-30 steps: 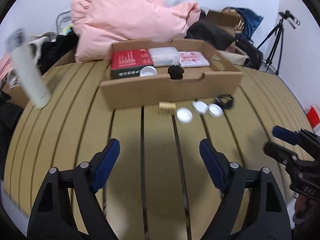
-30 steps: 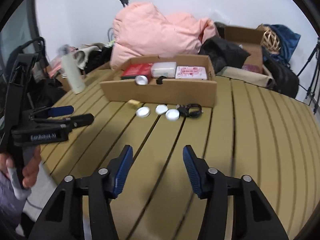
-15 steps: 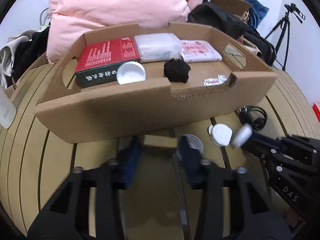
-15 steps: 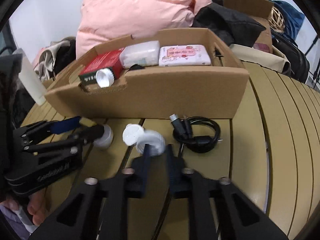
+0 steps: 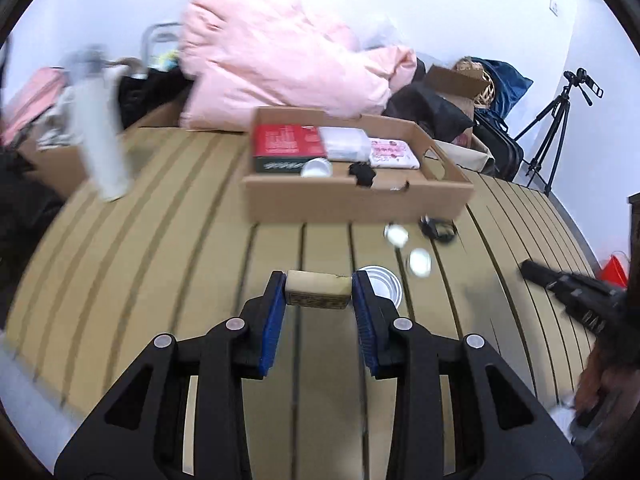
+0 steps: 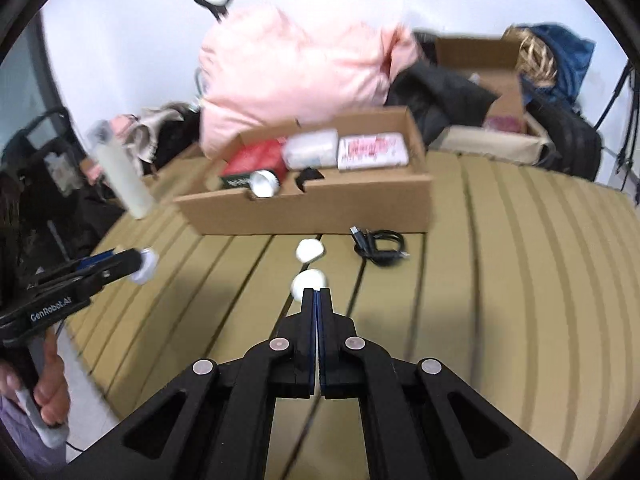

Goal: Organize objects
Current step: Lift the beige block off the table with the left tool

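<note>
My left gripper (image 5: 319, 292) is shut on a small tan box (image 5: 318, 293), its blue pads pressing both ends, and holds it above the slatted table (image 5: 192, 240). A silver lid (image 5: 382, 285) lies just behind its right finger. Two white caps (image 5: 396, 235) (image 5: 419, 261) rest nearer the open cardboard box (image 5: 356, 200). My right gripper (image 6: 317, 292) is shut with nothing seen between its pads. One white cap (image 6: 309, 283) sits right beyond its tips and the other cap (image 6: 309, 249) lies farther on. The left gripper (image 6: 134, 260) shows at the left of that view.
The cardboard box (image 6: 312, 208) holds a red carton (image 6: 256, 158), a clear pack, a pink pack and a white cap. A black cable (image 6: 380, 242) lies before it. A white bottle (image 5: 100, 136) stands left. Pink bedding (image 5: 280, 64), bags and a tripod (image 5: 560, 128) crowd the back.
The left gripper closed on the tan box, then drew back from the cardboard box and rose. The right gripper shut fully and pulled back from the caps.
</note>
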The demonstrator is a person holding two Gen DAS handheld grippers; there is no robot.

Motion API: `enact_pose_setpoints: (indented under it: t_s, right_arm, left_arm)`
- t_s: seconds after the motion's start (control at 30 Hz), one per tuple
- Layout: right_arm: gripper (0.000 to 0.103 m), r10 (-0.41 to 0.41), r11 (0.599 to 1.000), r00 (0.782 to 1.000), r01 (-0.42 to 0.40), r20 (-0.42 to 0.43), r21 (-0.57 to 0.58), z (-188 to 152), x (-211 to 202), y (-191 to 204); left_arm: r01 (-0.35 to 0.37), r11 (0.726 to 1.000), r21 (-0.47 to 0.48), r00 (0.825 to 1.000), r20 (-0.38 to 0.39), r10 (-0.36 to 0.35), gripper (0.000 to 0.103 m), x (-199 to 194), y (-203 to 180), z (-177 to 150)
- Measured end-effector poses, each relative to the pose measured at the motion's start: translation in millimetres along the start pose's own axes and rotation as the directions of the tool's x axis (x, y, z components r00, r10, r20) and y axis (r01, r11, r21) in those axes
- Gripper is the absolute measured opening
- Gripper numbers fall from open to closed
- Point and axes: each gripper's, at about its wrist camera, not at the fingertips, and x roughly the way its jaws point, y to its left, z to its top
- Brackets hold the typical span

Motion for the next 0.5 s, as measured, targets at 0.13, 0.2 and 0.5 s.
enact_pose_setpoints:
  t_s: [0.13, 0.2, 0.5]
  right_arm:
    - [0.0, 0.007, 1.0, 0.999, -0.008, 0.041, 0.011, -40, -81, 12]
    - [0.0, 0.009, 0.999, 0.998, -0.011, 0.065, 0.033, -55, -110, 16]
    - [0.0, 0.015, 1.0, 0.988, -0.012, 0.152, -0.017, -71, -167, 48]
  left_arm:
    - [0.005, 0.998, -0.06, 0.999, 0.033, -0.003, 0.03, -75, 13, -44]
    - [0.022, 0.996, -0.087, 0.999, 0.049, -0.017, 0.03, -99, 13, -55]
    - [0.105, 0.993, -0.057, 0.983, 0.156, -0.095, 0.03, -150, -9, -55]
